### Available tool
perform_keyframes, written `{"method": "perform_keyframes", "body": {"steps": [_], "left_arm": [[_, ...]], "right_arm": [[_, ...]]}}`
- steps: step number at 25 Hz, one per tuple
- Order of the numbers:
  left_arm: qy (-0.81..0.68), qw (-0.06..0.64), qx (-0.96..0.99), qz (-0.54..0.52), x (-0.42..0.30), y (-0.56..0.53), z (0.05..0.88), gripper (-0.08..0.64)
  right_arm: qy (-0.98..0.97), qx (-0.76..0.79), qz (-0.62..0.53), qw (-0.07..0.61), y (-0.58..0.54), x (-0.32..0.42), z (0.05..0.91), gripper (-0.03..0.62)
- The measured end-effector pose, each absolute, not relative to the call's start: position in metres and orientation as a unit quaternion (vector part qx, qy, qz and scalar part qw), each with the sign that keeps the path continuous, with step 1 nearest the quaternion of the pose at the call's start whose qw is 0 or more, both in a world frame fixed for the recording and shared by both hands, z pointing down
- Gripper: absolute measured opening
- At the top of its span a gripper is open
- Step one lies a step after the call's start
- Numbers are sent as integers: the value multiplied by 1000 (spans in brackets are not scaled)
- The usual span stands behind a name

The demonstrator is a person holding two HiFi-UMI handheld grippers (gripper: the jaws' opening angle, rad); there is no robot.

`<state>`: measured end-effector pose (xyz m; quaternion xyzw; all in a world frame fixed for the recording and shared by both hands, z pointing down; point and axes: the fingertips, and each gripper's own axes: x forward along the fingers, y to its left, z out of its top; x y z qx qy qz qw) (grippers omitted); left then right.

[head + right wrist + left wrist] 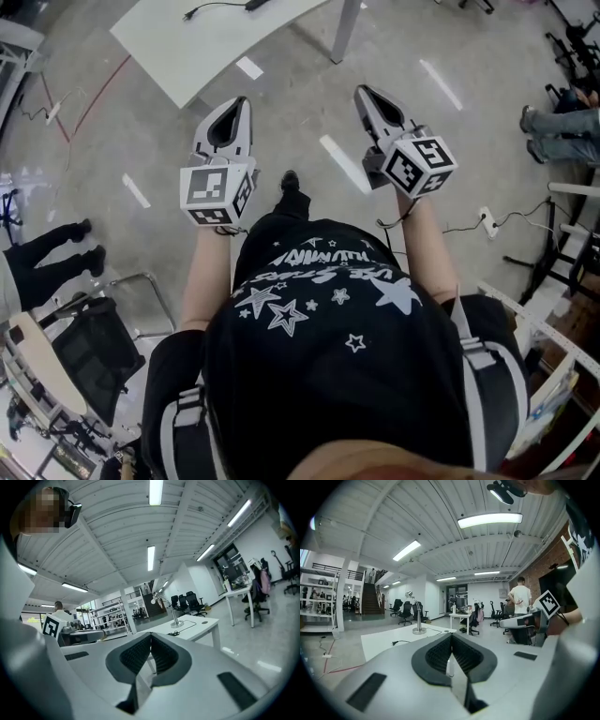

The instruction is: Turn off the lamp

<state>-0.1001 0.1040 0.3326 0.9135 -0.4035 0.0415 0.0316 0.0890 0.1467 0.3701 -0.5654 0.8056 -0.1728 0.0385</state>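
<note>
There are two grippers, the left gripper (pixel 244 103) and right gripper (pixel 361 92), one lamp (pixel 416 616) and one white table (pixel 234 37).

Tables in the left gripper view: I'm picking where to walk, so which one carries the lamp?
The near, wide white table, bearing the silver lamp and a black cable; the smaller table farther back carries no lamp.
</note>
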Motion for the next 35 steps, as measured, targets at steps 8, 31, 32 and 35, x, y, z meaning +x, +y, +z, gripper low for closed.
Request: {"method": "perform_keyframes", "body": {"steps": [8,31,32,35], "left_arm": [[-380,40,923,42,-109,23,340,11],[-363,55,929,53,-78,-75,369,11],[-367,54,927,53,-76,-79,369,11],[-384,52,920,58,-73,-98,371,11]], "right_arm": [[797,-578,-173,32,70,74,367,6],[792,-583,-181,19,-35,93,382,6],[795,-579,-182,19,-43,95,385,6],[808,-558,-185,18,-76,96,389,6]]}}
